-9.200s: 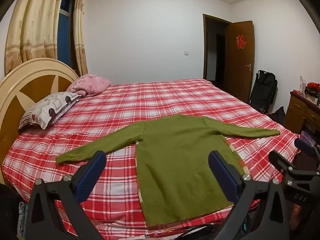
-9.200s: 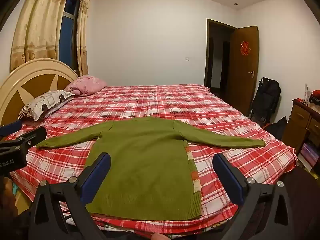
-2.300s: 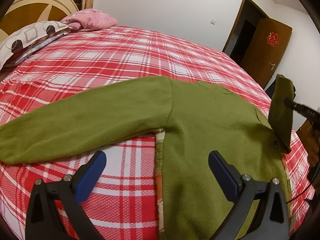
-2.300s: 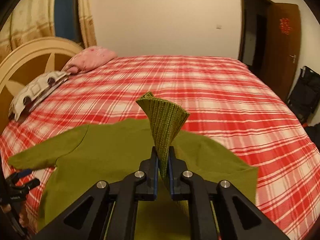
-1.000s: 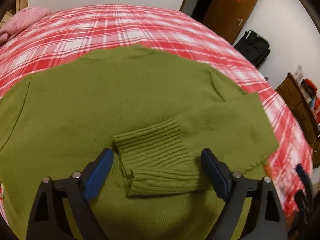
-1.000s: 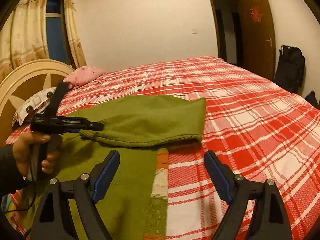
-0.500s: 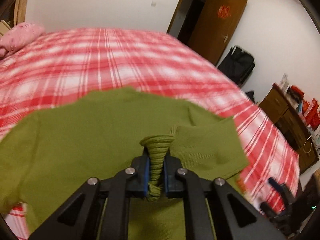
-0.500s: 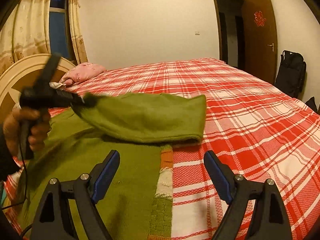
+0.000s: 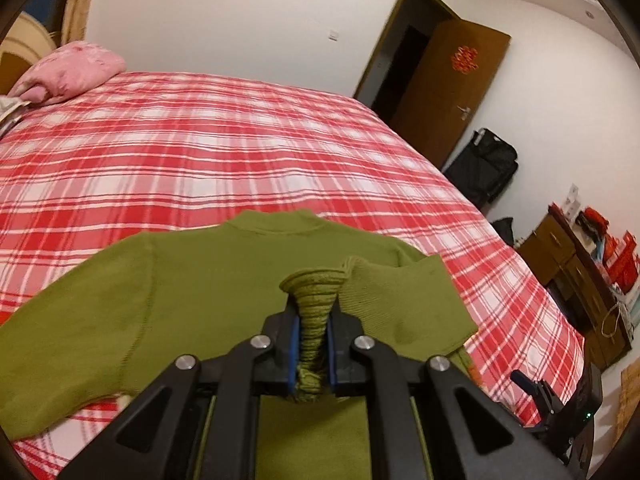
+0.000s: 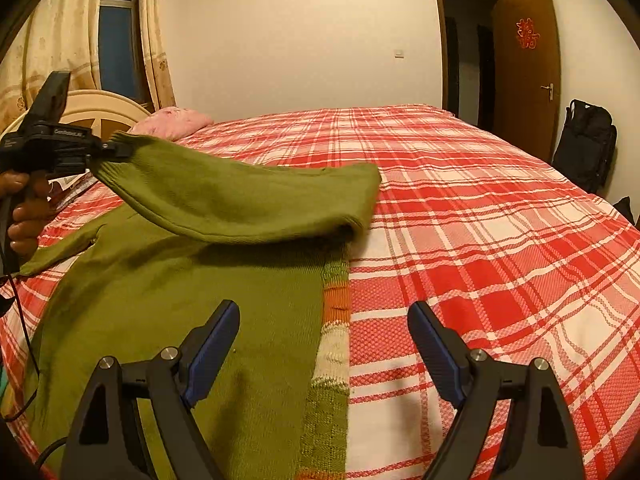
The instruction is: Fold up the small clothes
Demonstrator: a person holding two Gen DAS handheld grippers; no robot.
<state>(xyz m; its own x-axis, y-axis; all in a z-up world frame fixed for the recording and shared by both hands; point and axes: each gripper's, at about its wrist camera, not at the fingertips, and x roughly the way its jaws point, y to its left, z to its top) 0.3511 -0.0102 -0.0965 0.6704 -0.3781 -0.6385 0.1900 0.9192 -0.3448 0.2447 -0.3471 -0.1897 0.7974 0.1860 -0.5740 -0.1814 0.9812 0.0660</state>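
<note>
White lettering runs along the side of the left gripper [image 10: 116, 148] body in the right wrist view, but it is too small and blurred to read. A red paper decoration [image 10: 527, 33] shaped like a Chinese double-happiness character hangs on the open brown door [image 10: 532, 92]; it shows again, blurred, in the left wrist view [image 9: 464, 60]. No other writing can be read
</note>
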